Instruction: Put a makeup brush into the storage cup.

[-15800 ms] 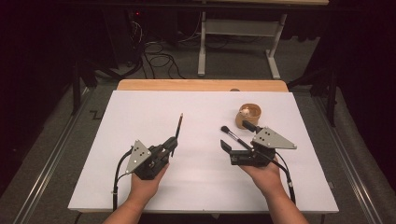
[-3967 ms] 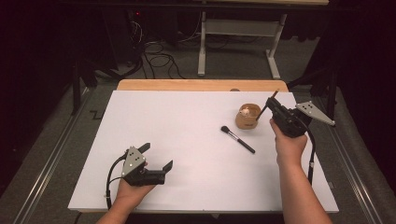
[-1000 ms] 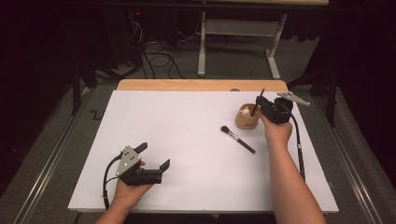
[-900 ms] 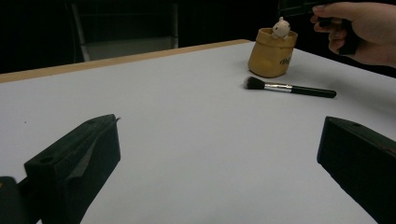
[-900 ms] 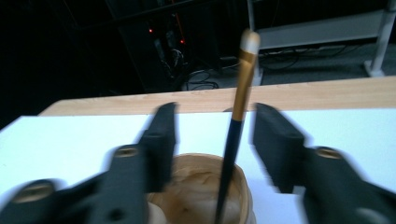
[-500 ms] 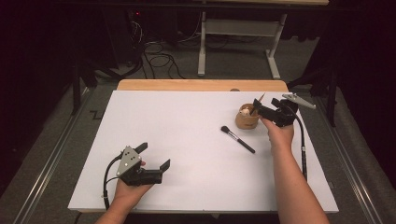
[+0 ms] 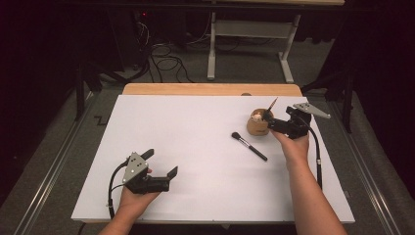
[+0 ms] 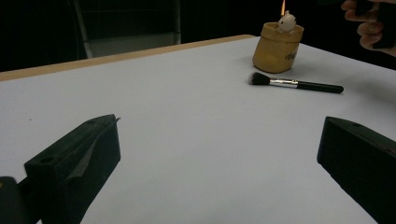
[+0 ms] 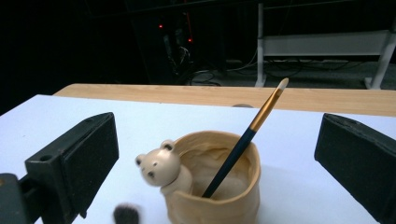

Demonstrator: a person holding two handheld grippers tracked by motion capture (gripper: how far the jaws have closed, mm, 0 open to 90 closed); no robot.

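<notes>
1. A tan ceramic cup [image 7: 258, 125] with a small bear figure [image 9: 162, 169] on its rim stands at the far right of the white tabletop [image 7: 195, 147], near the wooden strip [image 7: 210, 89] along the far edge.
2. A thin paintbrush [image 9: 245, 140] stands inside the cup, its dark handle leaning on the rim and its pale tip tilted up and to the right in the right gripper view.
3. The right gripper [image 7: 272, 122] hangs just to the right of the cup, held in the person's right hand [image 7: 293, 144], and points left at it. Its fingers [image 9: 74, 163] are spread wide apart, one on each side of the cup in its own view, and clamp nothing; the paintbrush stands free between them.
4. Whether the finger pads touch the cup wall is hard to tell from the high view; they seem to sit just clear of it.
5. A makeup brush [image 7: 249, 146] with a black handle and dark bristles lies flat on the tabletop just near and left of the cup, apart from it, bristles toward the far left.
6. The left gripper [image 7: 160, 169] rests at the near left of the tabletop in the person's left hand [image 7: 134, 196], well apart from the cup and both brushes. Its fingers [image 8: 77, 163] stand wide apart, with only bare tabletop between them.
</notes>
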